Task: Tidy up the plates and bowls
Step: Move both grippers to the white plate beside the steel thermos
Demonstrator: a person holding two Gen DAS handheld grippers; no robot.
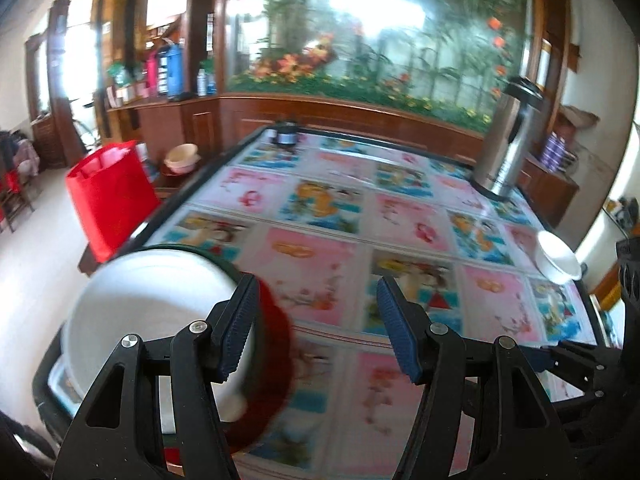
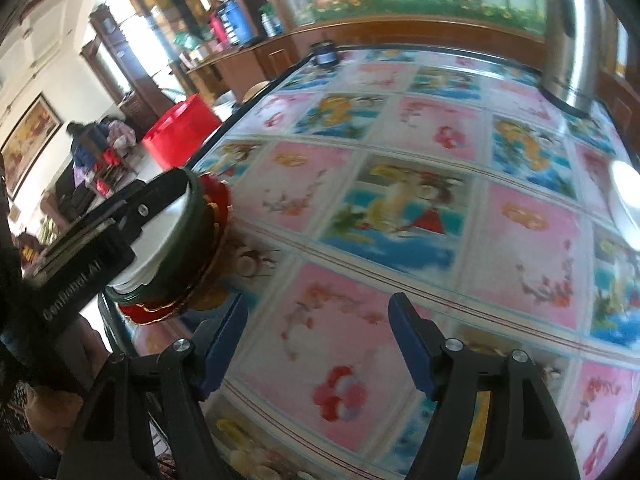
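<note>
Left wrist view
Left gripper (image 1: 316,328): jaws apart, nothing between them, only bare table below.
Bowl stack (image 1: 160,320): near the table's left front corner. A white bowl sits on top, with a dark green rim and a red piece under it. The stack lies to the left of the jaws; the left finger (image 1: 236,328) crosses in front of it. I cannot tell if they touch.
White bowl (image 1: 558,258): at the table's right edge, well apart from the jaws.
Table (image 1: 320,216): covered in pink and blue picture squares.
Steel jug (image 1: 508,140): stands at the far right corner.
Red bag (image 1: 108,196): beside the table's left edge, off the table.

Right wrist view
Right gripper (image 2: 316,340): jaws apart and opening, nothing between them, only table (image 2: 400,208) below.
Bowl stack (image 2: 188,248): at the left edge, up and left of the jaws, outside them.
Left gripper (image 2: 120,224): reaches over the stack from the left.
White bowl (image 2: 626,200): at the right edge, blurred, far from the jaws.
Steel jug (image 2: 568,40): far right corner.
</note>
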